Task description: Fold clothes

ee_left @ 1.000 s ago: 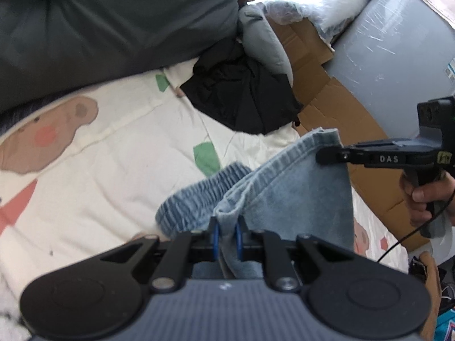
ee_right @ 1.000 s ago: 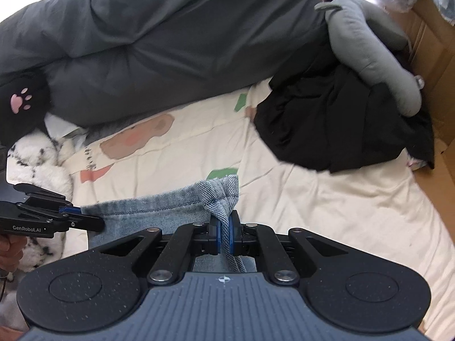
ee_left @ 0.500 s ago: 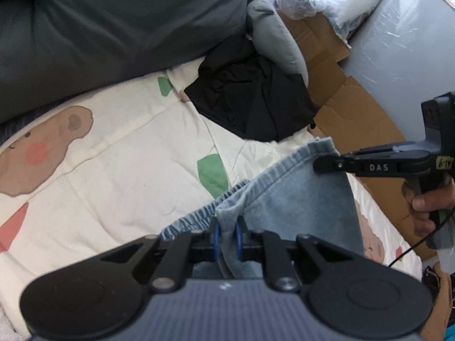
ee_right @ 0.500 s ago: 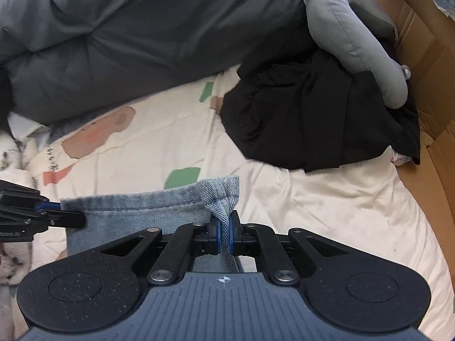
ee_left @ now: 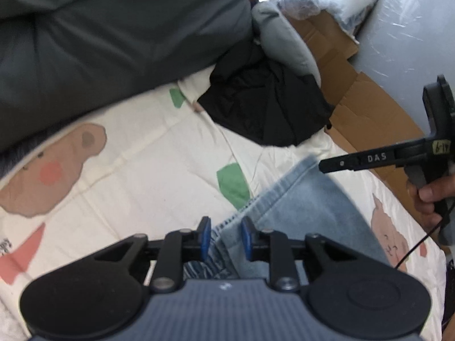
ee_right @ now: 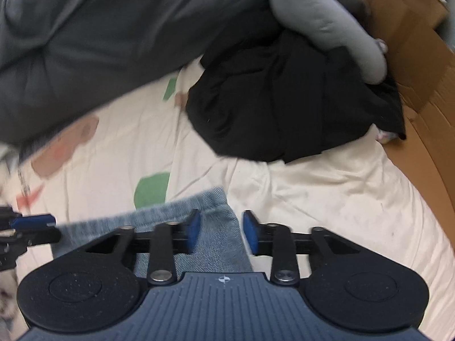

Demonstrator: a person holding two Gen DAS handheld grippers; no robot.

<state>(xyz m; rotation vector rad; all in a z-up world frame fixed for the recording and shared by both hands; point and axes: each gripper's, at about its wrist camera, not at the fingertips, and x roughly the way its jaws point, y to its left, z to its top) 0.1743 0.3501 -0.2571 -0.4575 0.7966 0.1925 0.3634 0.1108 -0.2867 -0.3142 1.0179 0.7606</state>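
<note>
A light blue denim garment (ee_left: 307, 199) lies on the cream printed bed sheet (ee_left: 142, 156). My left gripper (ee_left: 226, 234) is at its near corner. Its jaws are opening, with the denim edge loose between the blue pads (ee_left: 205, 236). In the right wrist view the same denim (ee_right: 210, 207) lies under my right gripper (ee_right: 223, 231). Those jaws are opening too, and the cloth corner sits slack by the left pad (ee_right: 194, 230). From the left wrist view, the right gripper (ee_left: 322, 167) hovers at the denim's far corner, held by a hand (ee_left: 435, 193). The left gripper (ee_right: 52, 228) shows at the left edge of the right wrist view.
A crumpled black garment (ee_right: 284, 108) lies further back on the sheet. A grey plush cushion (ee_left: 281, 39) rests against it. A dark grey duvet (ee_left: 113, 28) fills the back left. Cardboard (ee_left: 369, 108) and a grey panel (ee_left: 412, 28) border the bed on the right.
Both grippers went from shut on the denim's corners to open. The raised denim edge has dropped onto the sheet. The right gripper moved lower and nearer the black garment.
</note>
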